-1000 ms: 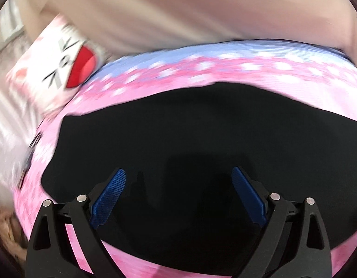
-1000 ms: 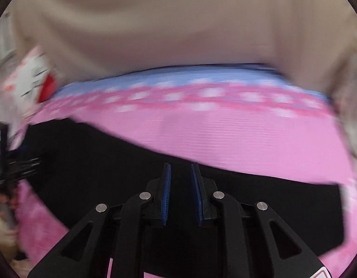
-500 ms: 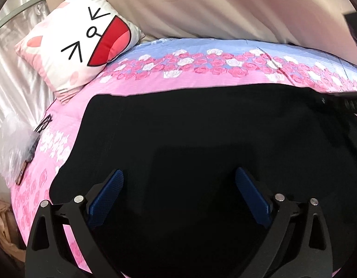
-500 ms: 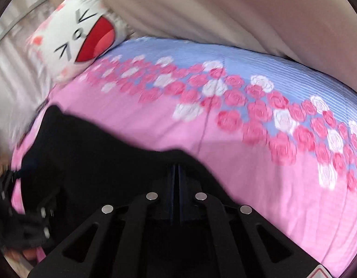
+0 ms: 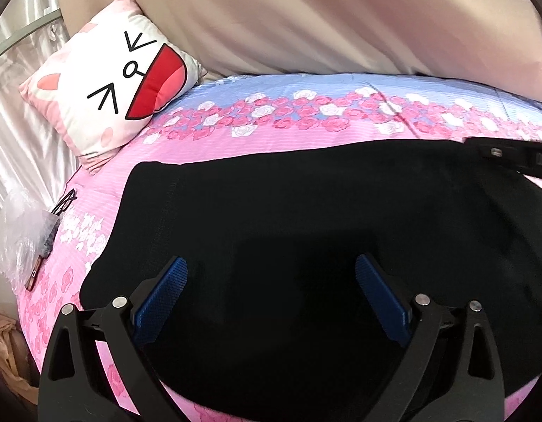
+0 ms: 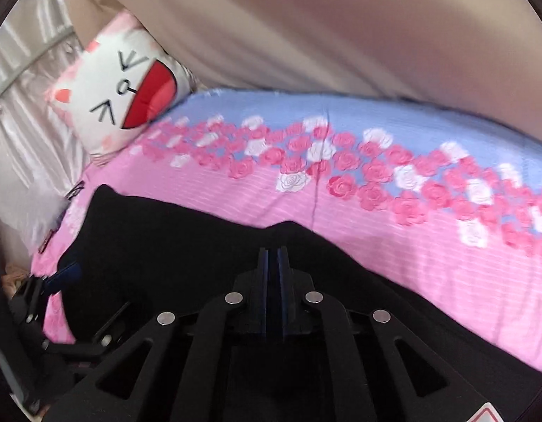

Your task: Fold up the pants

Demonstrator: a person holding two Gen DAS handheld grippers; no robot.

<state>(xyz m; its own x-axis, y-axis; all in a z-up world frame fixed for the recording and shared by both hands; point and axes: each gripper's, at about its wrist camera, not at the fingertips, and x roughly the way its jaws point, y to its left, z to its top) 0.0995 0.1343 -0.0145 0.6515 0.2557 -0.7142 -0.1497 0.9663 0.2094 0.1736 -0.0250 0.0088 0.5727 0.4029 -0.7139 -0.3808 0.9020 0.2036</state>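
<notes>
The black pants (image 5: pixel 288 211) lie spread on a pink rose-print bedspread (image 5: pixel 306 123). My left gripper (image 5: pixel 271 263) hangs open just over them, its blue pads wide apart with nothing between them. My right gripper (image 6: pixel 272 251) has its pads almost together on a raised fold of the pants (image 6: pixel 165 239) at their far edge. Its jaws are beginning to open, and the thin cloth is still between them. The right gripper's tip (image 5: pixel 510 156) shows at the pants' far right edge in the left wrist view. The left gripper (image 6: pixel 65 274) shows at the lower left of the right wrist view.
A white cat-face pillow (image 5: pixel 120 84) leans at the bed's head on the left. Beige cloth (image 5: pixel 306 17) rises behind the bed. A crumpled clear plastic bag (image 5: pixel 18 225) and a small dark object lie at the left edge. Bare bedspread (image 6: pixel 411 246) stretches to the right.
My right gripper closed on the pants' edge and swept left across the bed with it, uncovering the bedspread. The left gripper shifted a little and stayed open. The pillow came into view.
</notes>
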